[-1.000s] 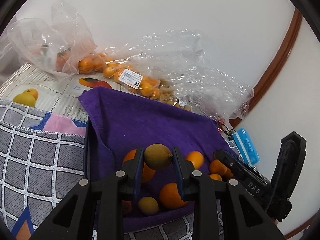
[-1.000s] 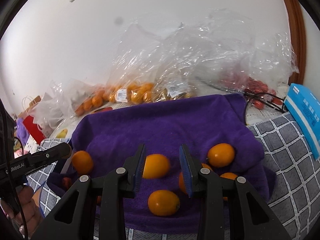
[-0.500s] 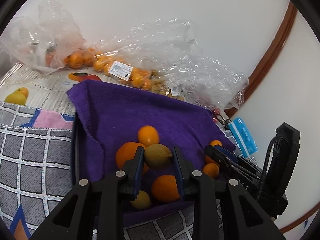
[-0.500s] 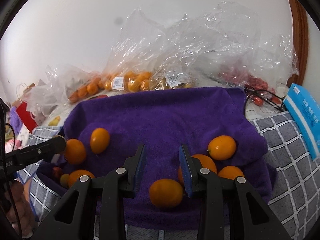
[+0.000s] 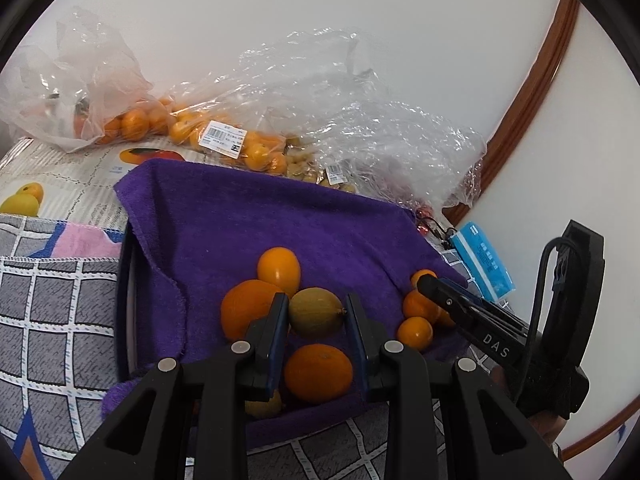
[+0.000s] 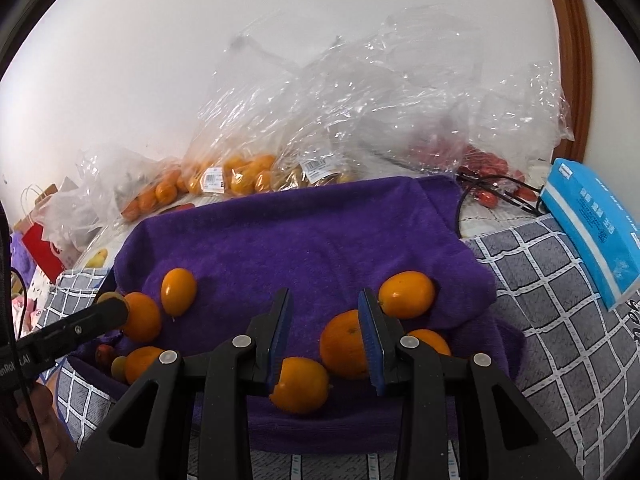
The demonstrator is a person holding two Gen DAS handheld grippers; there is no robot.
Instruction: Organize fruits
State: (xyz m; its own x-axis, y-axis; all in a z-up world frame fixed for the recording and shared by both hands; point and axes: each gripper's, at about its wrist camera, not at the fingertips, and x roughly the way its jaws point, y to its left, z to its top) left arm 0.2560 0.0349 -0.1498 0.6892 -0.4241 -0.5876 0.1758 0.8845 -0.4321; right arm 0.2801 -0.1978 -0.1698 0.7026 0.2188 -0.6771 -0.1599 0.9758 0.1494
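Observation:
My left gripper (image 5: 316,312) is shut on a greenish-yellow fruit (image 5: 316,313), low over the purple towel (image 5: 280,216), just above a cluster of oranges (image 5: 248,312). An oval orange fruit (image 5: 279,267) lies just behind it. My right gripper (image 6: 324,320) is open and empty above the towel (image 6: 304,236), with oranges at its right finger (image 6: 345,343) and below its left finger (image 6: 301,385). The right gripper also shows at the right of the left wrist view (image 5: 456,304), beside several small oranges (image 5: 416,332).
Clear plastic bags of oranges (image 5: 224,140) and small red fruit (image 6: 480,164) lie behind the towel against the white wall. A blue tissue pack (image 6: 592,232) lies to the right on the grey checked cloth (image 6: 552,300). A fruit-printed sheet (image 5: 60,184) lies at the left.
My left gripper has carried the greenish fruit down toward the oranges at the towel's near left. My right gripper has drawn back, empty, and an orange now lies under its left finger.

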